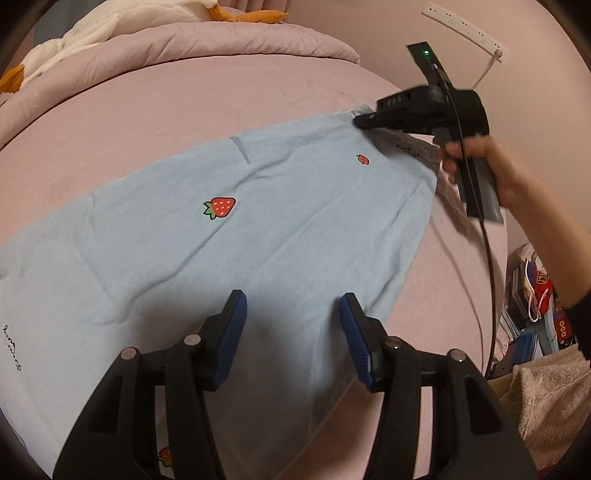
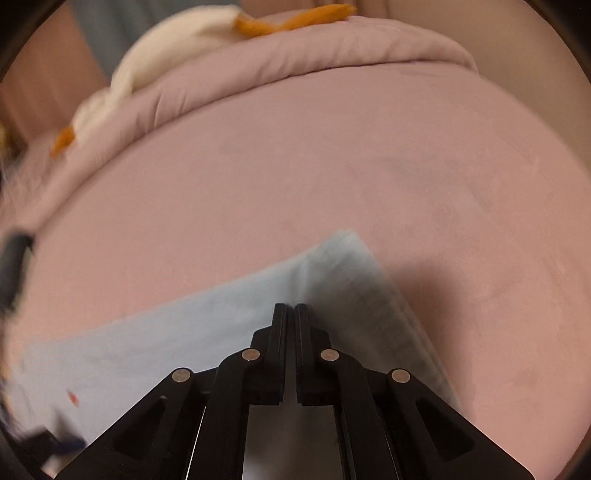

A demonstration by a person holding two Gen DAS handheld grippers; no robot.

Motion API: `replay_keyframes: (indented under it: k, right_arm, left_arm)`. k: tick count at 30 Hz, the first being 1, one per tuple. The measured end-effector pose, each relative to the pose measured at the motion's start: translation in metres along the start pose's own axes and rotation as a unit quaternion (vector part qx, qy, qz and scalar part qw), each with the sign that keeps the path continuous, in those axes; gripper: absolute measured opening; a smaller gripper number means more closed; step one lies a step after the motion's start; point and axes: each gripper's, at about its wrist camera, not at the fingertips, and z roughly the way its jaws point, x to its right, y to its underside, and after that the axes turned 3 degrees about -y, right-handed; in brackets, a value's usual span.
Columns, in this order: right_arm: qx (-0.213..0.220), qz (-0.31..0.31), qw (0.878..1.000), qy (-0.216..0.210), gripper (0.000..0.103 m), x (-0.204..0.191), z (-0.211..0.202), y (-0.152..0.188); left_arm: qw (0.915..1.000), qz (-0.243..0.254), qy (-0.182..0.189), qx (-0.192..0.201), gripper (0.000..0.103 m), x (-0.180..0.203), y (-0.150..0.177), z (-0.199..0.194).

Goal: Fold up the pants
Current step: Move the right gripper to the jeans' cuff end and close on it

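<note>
Light blue pants (image 1: 207,251) with red strawberry prints lie spread across the pink bed sheet (image 1: 184,103). My left gripper (image 1: 291,306) is open, its blue pads just above the near edge of the pants, holding nothing. My right gripper (image 1: 364,122) is shut on the far right end of the pants and lifts it off the bed. In the right wrist view the black jaws (image 2: 290,308) are pressed together on the blue fabric (image 2: 207,325), which trails to the left.
A folded pink duvet (image 1: 192,44) and a white plush with orange feet (image 1: 92,26) lie at the far side of the bed. A power strip (image 1: 465,27) hangs on the wall. Books and clutter (image 1: 532,310) sit beside the bed on the right.
</note>
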Motion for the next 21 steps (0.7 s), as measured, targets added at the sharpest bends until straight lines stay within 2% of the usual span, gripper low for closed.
replay_keyframes:
  k: [3, 4, 5, 6, 7, 8, 10, 12, 14, 16, 21]
  right_arm:
    - [0.03, 0.07, 0.997, 0.034, 0.0, 0.028, -0.024, -0.008]
    - [0.047, 0.081, 0.994, 0.06, 0.005, 0.033, -0.041, -0.006]
    - [0.06, 0.089, 0.992, 0.065, 0.017, 0.036, -0.058, -0.001]
    - [0.076, 0.092, 0.992, 0.042, 0.024, 0.041, -0.077, 0.008]
    - [0.091, 0.093, 0.991, 0.02, 0.04, 0.047, -0.095, 0.018]
    - [0.1, 0.098, 0.99, 0.015, 0.049, 0.053, -0.108, 0.028]
    - [0.108, 0.126, 0.986, 0.001, 0.049, 0.07, -0.13, 0.051]
    - [0.113, 0.173, 0.977, -0.049, 0.05, 0.093, -0.142, 0.073]
    - [0.102, 0.224, 0.964, -0.098, 0.05, 0.109, -0.142, 0.101]
    - [0.089, 0.245, 0.958, -0.119, 0.05, 0.11, -0.132, 0.119]
    - [0.058, 0.236, 0.96, -0.137, 0.05, 0.089, -0.102, 0.114]
  left_arm:
    - [1.0, -0.003, -0.003, -0.003, 0.052, 0.001, -0.003, 0.002]
    - [1.0, -0.004, -0.004, -0.003, 0.053, 0.001, -0.003, 0.002]
    - [1.0, -0.004, -0.006, -0.001, 0.053, 0.001, -0.002, 0.002]
    - [1.0, -0.005, -0.007, 0.003, 0.053, 0.001, -0.001, 0.002]
    - [1.0, -0.006, -0.006, 0.003, 0.053, 0.0, -0.001, 0.002]
    - [1.0, -0.006, -0.006, 0.0, 0.053, 0.0, -0.002, 0.002]
    - [0.9999, -0.01, -0.005, -0.008, 0.053, 0.0, -0.005, 0.001]
    - [0.9995, -0.029, 0.0, -0.013, 0.053, -0.004, -0.008, -0.002]
    - [0.9989, -0.044, 0.005, -0.012, 0.053, -0.006, -0.009, -0.005]
    - [0.9977, -0.065, 0.018, -0.003, 0.053, -0.007, -0.011, -0.011]
    - [0.9946, -0.085, 0.055, 0.024, 0.053, 0.002, -0.027, -0.019]
